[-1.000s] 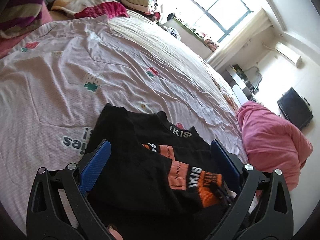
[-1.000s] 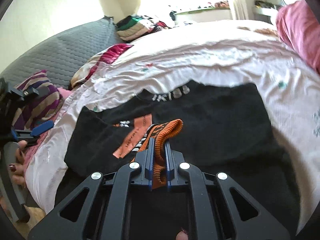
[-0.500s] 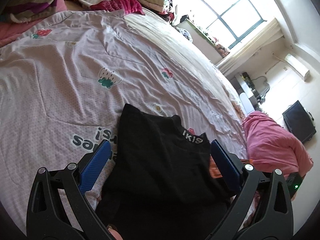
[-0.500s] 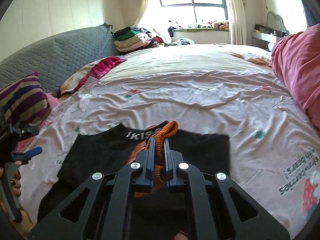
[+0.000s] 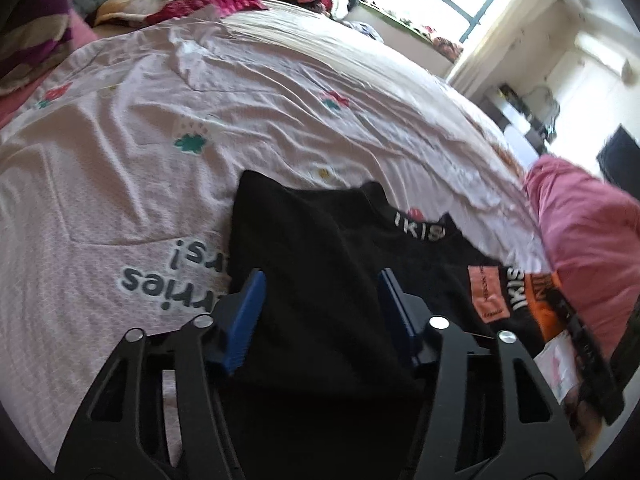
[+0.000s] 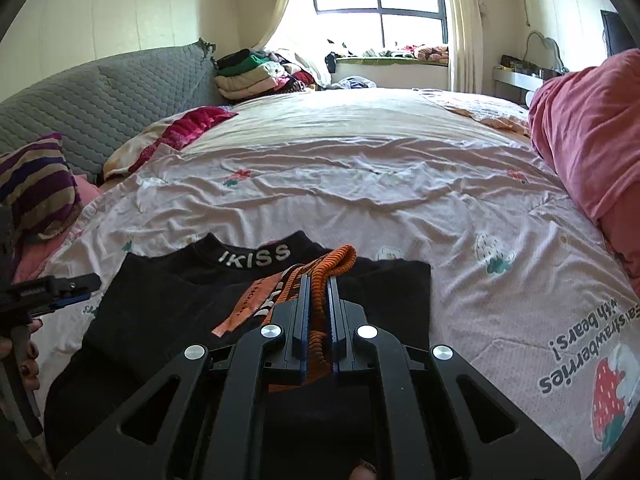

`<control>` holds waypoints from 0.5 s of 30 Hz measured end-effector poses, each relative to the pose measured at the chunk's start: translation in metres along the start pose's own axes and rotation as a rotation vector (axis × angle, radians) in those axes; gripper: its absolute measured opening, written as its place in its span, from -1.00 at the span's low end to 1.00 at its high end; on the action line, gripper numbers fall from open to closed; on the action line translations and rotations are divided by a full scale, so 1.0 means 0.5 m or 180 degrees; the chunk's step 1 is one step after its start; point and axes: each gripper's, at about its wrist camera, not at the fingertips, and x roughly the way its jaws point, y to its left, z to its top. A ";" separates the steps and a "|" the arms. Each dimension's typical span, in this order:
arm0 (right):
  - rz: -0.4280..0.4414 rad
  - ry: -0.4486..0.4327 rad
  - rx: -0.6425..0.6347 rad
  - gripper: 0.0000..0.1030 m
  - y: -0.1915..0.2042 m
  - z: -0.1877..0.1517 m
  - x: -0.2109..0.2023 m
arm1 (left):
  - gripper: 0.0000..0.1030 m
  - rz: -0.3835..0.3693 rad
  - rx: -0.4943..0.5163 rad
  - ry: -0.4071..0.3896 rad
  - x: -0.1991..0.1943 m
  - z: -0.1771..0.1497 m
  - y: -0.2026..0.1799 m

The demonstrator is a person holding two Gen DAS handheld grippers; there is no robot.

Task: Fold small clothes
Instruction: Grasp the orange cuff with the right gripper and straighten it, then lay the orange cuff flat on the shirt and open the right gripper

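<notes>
We pinch the orange cuff (image 6: 334,264) in our right gripper (image 6: 319,308) to steady the black top (image 5: 328,240) on the bed (image 6: 360,184), our left gripper (image 5: 320,312) spread over its cloth.

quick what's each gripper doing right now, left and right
Left gripper: open, blue fingers astride the black knit top, gripping nothing.
Right gripper: shut on the top's orange ribbed cuff.
</notes>
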 end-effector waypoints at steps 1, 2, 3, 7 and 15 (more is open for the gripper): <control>-0.0010 0.0015 0.0010 -0.87 -0.002 -0.003 0.002 | -0.14 -0.0005 0.0052 0.0019 0.006 -0.003 -0.007; -0.0013 0.0027 0.0018 -0.87 -0.004 -0.006 0.003 | -0.19 -0.0007 0.0082 0.0035 0.009 -0.005 -0.011; -0.0017 0.0039 0.0024 -0.87 -0.005 -0.008 0.005 | -0.21 -0.0001 0.0129 0.0065 0.015 -0.007 -0.016; -0.0043 0.0058 0.0021 -0.87 -0.006 -0.014 0.009 | -0.21 0.0073 0.0244 0.0146 0.034 -0.016 -0.029; -0.0207 0.0067 0.0196 -0.80 -0.026 -0.023 0.010 | -0.21 0.0121 0.0335 0.0236 0.054 -0.029 -0.039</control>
